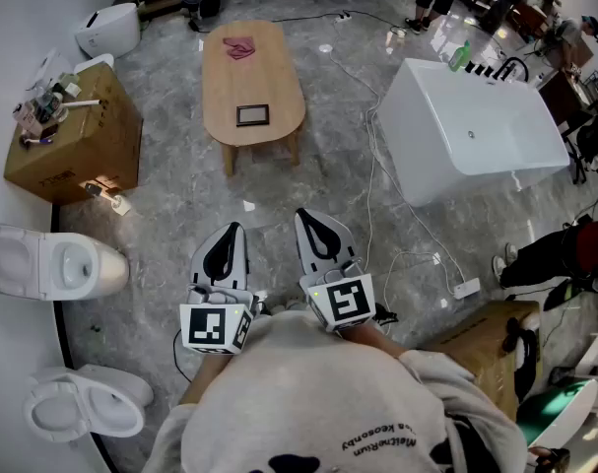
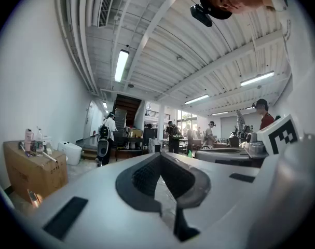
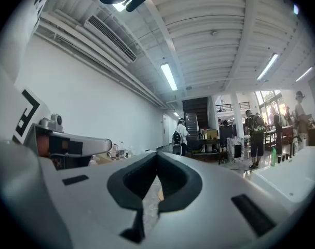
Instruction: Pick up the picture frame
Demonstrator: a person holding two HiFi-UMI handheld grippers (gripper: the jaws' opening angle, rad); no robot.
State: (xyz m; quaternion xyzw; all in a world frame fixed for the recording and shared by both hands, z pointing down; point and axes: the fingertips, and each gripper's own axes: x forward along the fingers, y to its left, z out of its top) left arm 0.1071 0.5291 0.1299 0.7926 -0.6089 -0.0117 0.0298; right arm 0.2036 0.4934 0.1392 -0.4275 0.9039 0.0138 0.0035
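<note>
Your left gripper (image 1: pixel 226 247) and right gripper (image 1: pixel 321 233) are both closed and empty, well short of the picture frame (image 1: pixel 253 115) on the table (image 1: pixel 230 77).

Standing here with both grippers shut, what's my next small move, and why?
Probably walk forward to the wooden table, because the picture frame lies flat on its near end, far ahead of the left gripper and right gripper, both empty.

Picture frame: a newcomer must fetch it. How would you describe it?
Find the oval wooden table between the cardboard box and the bathtub. The picture frame lies flat near its closer end: dark and rectangular, unlike the crumpled pink cloth farther along.
</note>
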